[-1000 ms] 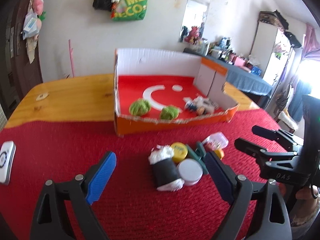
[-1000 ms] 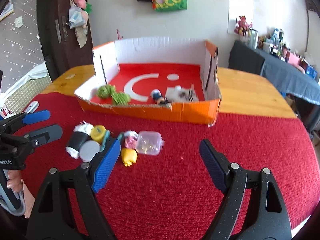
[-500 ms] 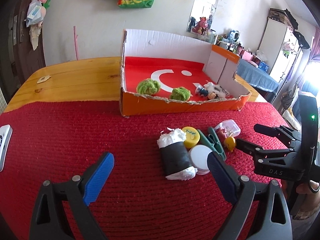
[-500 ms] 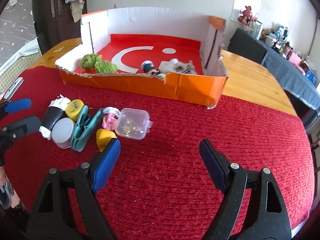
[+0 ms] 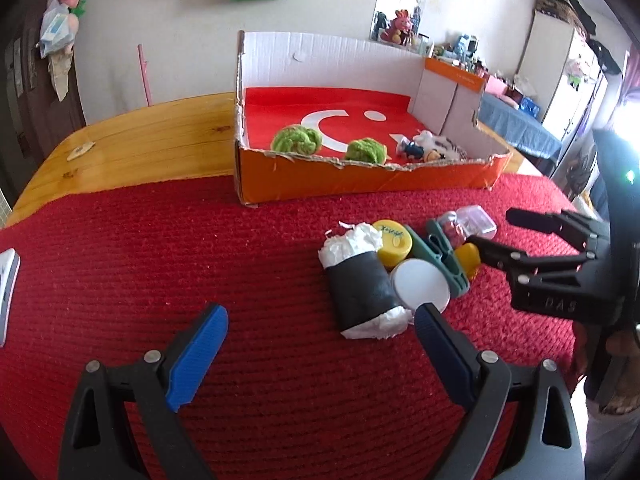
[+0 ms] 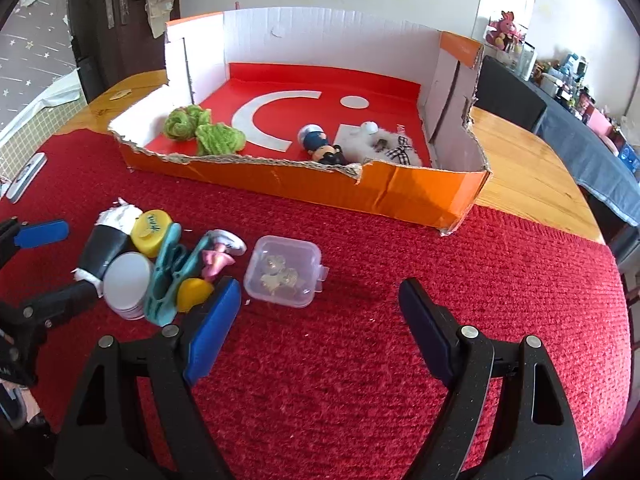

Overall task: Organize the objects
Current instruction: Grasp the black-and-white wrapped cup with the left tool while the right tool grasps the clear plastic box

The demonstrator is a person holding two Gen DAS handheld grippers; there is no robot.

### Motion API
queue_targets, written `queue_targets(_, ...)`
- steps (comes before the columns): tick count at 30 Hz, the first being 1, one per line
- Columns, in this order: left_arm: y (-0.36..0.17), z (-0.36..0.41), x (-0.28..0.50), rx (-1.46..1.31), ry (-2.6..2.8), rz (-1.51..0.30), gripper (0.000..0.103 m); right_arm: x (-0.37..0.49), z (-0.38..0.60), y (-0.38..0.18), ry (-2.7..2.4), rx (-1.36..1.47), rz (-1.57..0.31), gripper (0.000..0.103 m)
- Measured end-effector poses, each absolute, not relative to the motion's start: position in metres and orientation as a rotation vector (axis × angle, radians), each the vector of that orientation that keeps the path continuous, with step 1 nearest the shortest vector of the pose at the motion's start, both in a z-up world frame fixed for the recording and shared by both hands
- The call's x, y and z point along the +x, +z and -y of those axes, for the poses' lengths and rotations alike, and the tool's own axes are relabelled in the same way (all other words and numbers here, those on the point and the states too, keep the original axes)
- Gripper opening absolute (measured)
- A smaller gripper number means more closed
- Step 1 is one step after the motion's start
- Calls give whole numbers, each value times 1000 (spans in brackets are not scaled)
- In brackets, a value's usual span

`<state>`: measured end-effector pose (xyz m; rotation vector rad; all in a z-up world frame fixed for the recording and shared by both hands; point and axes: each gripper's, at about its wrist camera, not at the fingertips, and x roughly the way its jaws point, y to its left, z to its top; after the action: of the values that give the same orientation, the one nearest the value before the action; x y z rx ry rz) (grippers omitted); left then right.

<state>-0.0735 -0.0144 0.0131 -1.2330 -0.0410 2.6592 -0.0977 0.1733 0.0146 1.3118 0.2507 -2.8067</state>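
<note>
An orange cardboard box (image 5: pixel 360 184) (image 6: pixel 420 196) with a red floor holds two green yarn balls (image 5: pixel 296 140) (image 6: pixel 220 138), a small figure (image 6: pixel 320 146) and a white fluffy toy (image 6: pixel 380 146). In front of it, on the red cloth, lies a pile: a black roll with white paper ends (image 5: pixel 360 284) (image 6: pixel 102 250), a yellow cap (image 5: pixel 394 238), a white lid (image 5: pixel 420 284), a teal clip (image 6: pixel 170 276), a pink toy (image 6: pixel 218 260) and a clear plastic case (image 6: pixel 286 276). My left gripper (image 5: pixel 320 318) is open just short of the roll. My right gripper (image 6: pixel 318 292) is open, and the clear case lies at its tips untouched.
A white flat device (image 5: pixel 6 292) (image 6: pixel 26 176) lies at the cloth's left edge. Bare wooden tabletop (image 5: pixel 140 148) shows behind the cloth. A hand (image 5: pixel 618 346) holds the right gripper's handle. A cloth-covered table (image 6: pixel 592 152) with clutter stands beyond.
Both grippers have sunk and tilted down toward the pile. The right one has come up close to the clear case and the left one to the black roll. Both stay open.
</note>
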Motion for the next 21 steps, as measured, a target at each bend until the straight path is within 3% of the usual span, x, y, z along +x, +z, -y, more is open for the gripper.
queue_targets(9,16,26,-79,-1255,2736,-95,96,-98,-193,18,-2858,1337,-234,81)
queue_targets(18,27,25,-89,-1195,2673,-137,96,-104,-198,22,-2780,1309,-199,81)
queue_targets(21,24,25,-98,-1219,2632,-118,92,-107,-195,20,-2761,1307,-228,81)
